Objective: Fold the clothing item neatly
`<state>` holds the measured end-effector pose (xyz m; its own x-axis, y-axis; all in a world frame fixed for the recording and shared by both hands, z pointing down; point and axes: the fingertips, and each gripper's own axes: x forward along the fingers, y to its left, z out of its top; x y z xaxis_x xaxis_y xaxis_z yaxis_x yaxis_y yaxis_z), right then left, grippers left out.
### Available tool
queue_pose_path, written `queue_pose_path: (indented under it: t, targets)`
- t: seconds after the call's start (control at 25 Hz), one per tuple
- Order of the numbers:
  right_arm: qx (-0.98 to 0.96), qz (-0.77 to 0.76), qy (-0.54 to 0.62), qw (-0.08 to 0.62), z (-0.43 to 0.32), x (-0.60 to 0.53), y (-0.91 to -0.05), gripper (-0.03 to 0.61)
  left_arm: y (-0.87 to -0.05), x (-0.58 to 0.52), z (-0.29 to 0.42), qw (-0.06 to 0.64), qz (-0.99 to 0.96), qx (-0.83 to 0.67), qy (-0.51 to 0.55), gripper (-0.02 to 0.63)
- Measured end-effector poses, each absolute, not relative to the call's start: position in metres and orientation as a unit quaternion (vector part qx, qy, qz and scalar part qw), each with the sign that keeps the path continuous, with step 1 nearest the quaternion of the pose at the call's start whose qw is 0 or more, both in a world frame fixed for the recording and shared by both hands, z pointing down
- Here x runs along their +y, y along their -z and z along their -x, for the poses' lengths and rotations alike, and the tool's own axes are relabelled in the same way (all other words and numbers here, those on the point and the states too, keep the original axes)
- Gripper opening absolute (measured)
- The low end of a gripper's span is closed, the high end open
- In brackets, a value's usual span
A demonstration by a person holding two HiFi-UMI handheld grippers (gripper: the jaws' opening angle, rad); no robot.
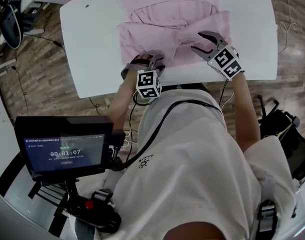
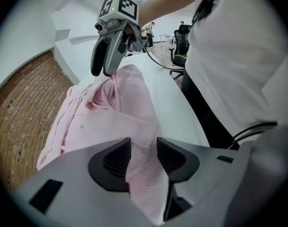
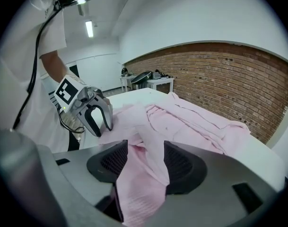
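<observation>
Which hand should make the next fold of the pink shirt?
Probably right. The right gripper pinches a raised flap lying over the pink shirt, ready to carry across; the left gripper grips the near edge, low by the white table rim.

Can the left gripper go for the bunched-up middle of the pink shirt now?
Probably not yet: the left gripper is clamped on the near edge of the pink shirt. Otherwise the way over the table looks free.
</observation>
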<state>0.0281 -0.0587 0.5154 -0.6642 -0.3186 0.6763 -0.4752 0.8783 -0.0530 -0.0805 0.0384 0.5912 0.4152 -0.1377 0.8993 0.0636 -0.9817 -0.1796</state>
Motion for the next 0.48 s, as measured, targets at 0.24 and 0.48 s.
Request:
queue_pose_path:
  t: [0.24, 0.48]
  targets:
    - [-0.905, -0.198, -0.092, 0.366, -0.015, -0.056, -0.518, 0.241, -0.599, 0.037, 0.079, 0.099, 0.831, 0.028, 0.546, 0.161]
    - [-0.906, -0.176, -0.059, 0.38, 0.001, -0.06, -0.517, 0.241, -0.581, 0.028, 0.076, 0.071, 0.846, 0.056, 0.526, 0.031]
